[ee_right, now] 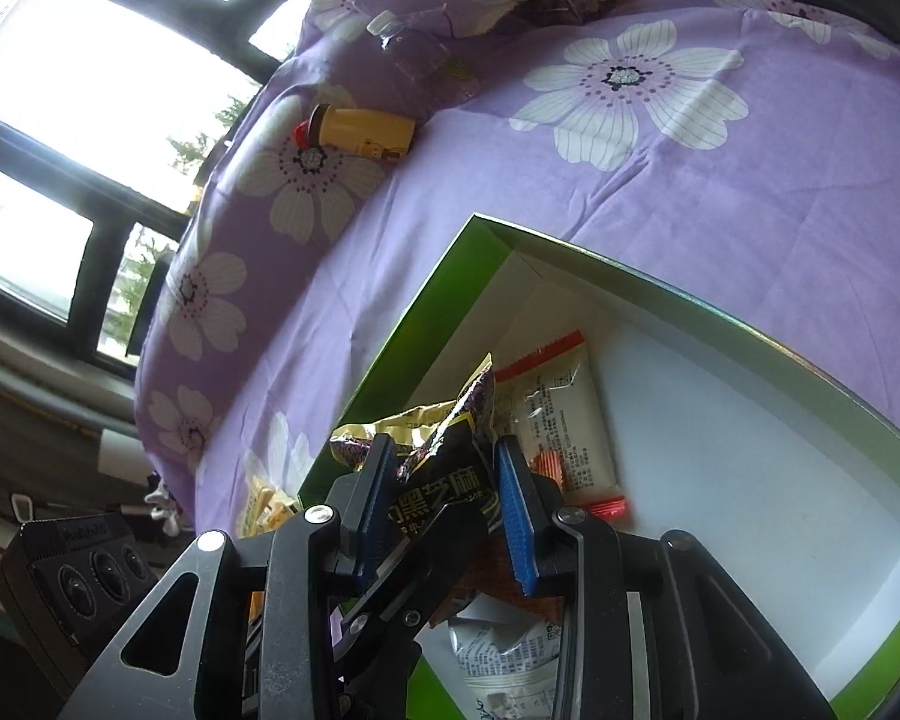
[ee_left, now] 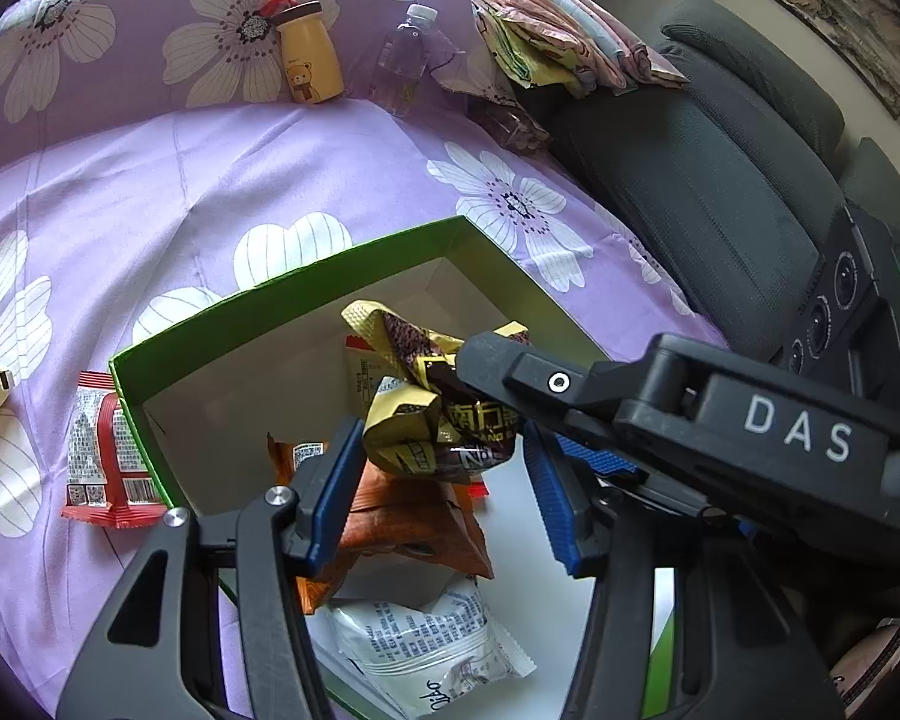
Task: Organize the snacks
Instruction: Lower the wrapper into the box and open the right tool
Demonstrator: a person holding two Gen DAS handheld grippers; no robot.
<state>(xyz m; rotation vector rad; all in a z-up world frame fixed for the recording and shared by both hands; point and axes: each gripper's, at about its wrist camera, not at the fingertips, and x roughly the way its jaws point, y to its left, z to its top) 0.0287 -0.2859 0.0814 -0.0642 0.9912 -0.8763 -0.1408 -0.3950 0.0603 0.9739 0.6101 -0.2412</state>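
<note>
— Where's the gold-and-black packet (ee_left: 432,414) right now?

— Over the green box (ee_left: 306,285), hanging in my right gripper (ee_right: 444,501). Its two fingers are pinched on the packet's middle, and the foil is crumpled around them.

— How does it feel to you?

— I'd judge it light and soft: thin, slick film that gives way and could slide. A hold across the flat body or on a sealed end seems safest to me; squeezing harder would probably crush what's inside.

— And your left gripper (ee_left: 444,498)?

— Spread wide and holding nothing. Its blue pads (ee_left: 549,492) sit either side of the packet, just below it, without closing on it.

— What's already in the box?

— An orange-brown packet (ee_left: 408,522), a white printed packet (ee_left: 426,648) nearer me, and a pale one with red ends (ee_right: 561,420) against the wall.

— Anything left out?

— A red-and-white packet (ee_left: 105,456) lies on the purple flowered cloth (ee_left: 150,180), touching the box's outer side. Farther back stand a yellow bear bottle (ee_left: 309,54) and a clear bottle (ee_left: 405,57).
</note>
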